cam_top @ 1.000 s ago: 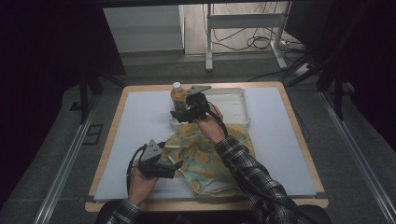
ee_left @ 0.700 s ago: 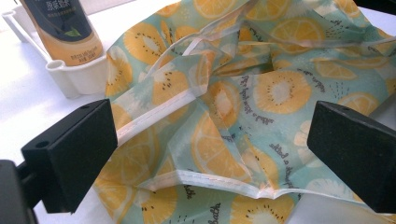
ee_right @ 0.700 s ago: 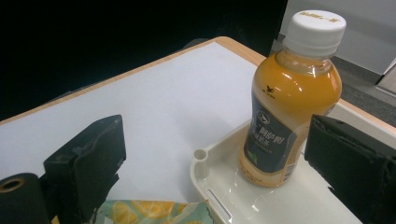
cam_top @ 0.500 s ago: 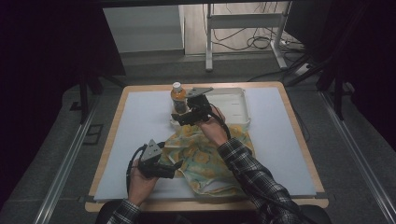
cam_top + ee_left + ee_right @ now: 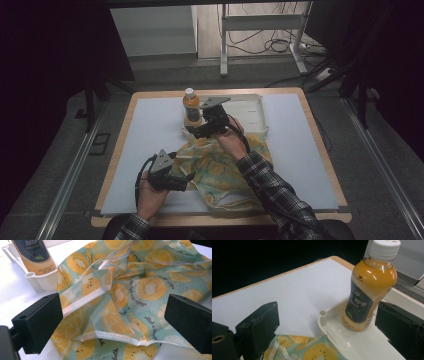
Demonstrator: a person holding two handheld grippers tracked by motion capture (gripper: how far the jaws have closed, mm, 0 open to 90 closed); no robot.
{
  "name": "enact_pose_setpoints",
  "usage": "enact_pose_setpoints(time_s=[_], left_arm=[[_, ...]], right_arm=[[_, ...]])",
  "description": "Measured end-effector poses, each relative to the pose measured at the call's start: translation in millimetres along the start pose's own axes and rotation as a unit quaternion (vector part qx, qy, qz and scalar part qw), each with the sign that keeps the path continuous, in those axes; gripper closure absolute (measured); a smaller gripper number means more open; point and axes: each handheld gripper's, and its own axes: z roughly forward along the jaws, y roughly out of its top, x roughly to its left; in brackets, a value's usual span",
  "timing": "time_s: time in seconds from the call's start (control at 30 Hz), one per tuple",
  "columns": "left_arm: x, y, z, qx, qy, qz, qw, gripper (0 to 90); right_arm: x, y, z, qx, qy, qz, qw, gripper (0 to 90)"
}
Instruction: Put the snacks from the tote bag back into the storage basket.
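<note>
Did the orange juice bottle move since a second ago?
No. The bottle stands in the same left corner of the white tray in the high view. The right gripper beside it has barely shifted.

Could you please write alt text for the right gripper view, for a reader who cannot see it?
A clear plastic bottle of orange drink with a white cap stands upright in the corner of a white plastic tray, framed between the open right gripper. A fruit-print fabric bag lies at the bottom.
</note>
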Motion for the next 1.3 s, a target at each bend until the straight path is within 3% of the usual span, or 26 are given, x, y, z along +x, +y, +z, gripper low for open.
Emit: enact_pose_setpoints(time_s=[1.3], left_arm=[[0.1, 0.3, 0.7, -0.002, 0.001, 0.002, 1.0, 1.9]], right_arm=[[-1.1, -25.2, -35.3, 0.01, 0.006, 0.014, 0.9998, 5.4]])
